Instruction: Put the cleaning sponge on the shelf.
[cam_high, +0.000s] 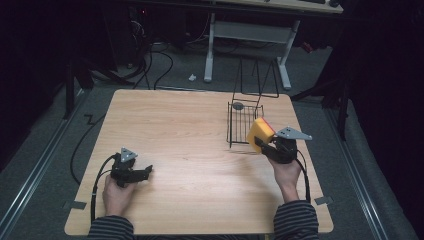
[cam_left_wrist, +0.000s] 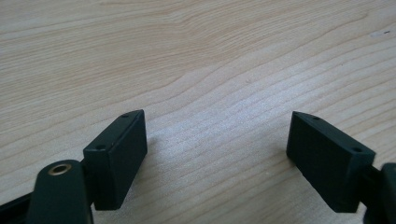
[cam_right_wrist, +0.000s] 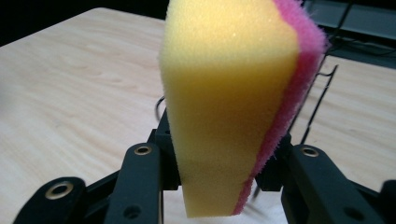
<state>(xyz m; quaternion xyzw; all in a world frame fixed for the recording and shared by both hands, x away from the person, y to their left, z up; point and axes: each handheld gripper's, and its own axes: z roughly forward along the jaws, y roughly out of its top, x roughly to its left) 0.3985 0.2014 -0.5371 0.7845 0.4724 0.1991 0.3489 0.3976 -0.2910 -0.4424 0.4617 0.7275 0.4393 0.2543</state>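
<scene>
A yellow sponge (cam_high: 260, 131) with a pink scouring side is squeezed between the jaws of my right gripper (cam_high: 267, 145), held off the table beside the black wire basket (cam_high: 244, 122). In the right gripper view the sponge (cam_right_wrist: 229, 102) stands upright between the two black jaws, pinched narrow at its lower part, pink layer on the right. My left gripper (cam_high: 145, 172) rests low on the wooden table (cam_high: 185, 145) at the front left. The left gripper view shows its jaws spread wide over bare wood (cam_left_wrist: 205, 84), nothing between them.
The wire basket has a tall wire handle frame and a small grey round object (cam_high: 238, 105) at its far corner. Beyond the table's far edge are a white desk frame (cam_high: 247, 35) and cables on the floor. Each gripper trails a black cable.
</scene>
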